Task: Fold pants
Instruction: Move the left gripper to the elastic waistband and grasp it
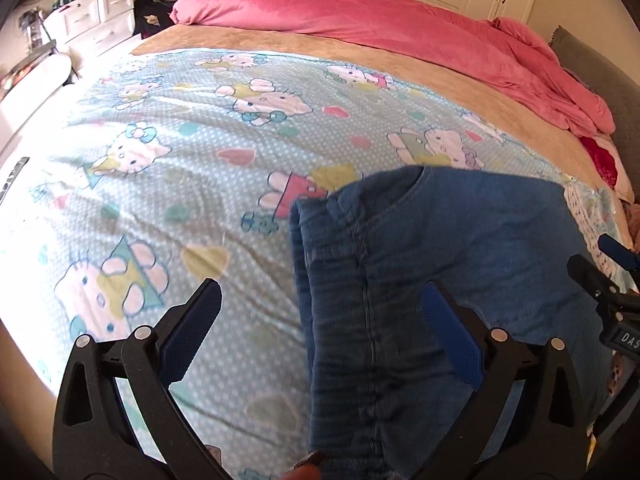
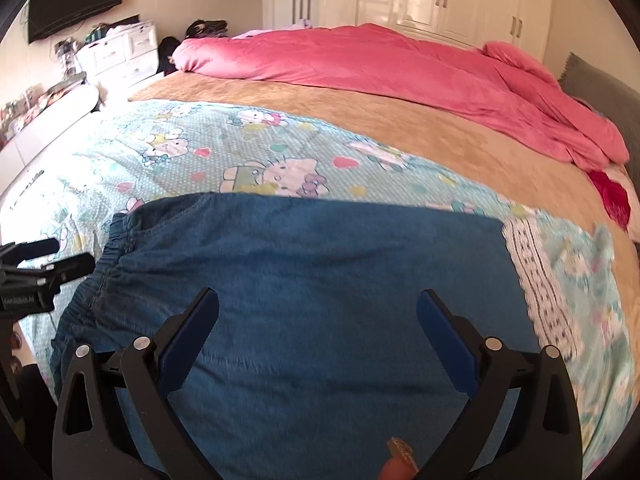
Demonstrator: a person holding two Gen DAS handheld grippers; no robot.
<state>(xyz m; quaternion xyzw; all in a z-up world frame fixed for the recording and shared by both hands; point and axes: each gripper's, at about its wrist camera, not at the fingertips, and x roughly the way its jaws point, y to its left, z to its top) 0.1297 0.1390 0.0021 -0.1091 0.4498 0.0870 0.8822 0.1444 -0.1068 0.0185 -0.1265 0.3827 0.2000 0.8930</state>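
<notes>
Pants on bed, already folded into compact rectangle, waistband at left. Left gripper and right gripper both spread wide, empty. Maybe one fold left.

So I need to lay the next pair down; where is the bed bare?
Free: cartoon sheet left of the jeans, and the tan blanket strip before the pink duvet. Crowded: under both open grippers, left and right.

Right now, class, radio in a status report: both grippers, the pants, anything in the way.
Left gripper open, over waistband edge. Right gripper open, over the blue pants, nothing held. Pants lie folded on cartoon sheet. Nothing in the way.
</notes>
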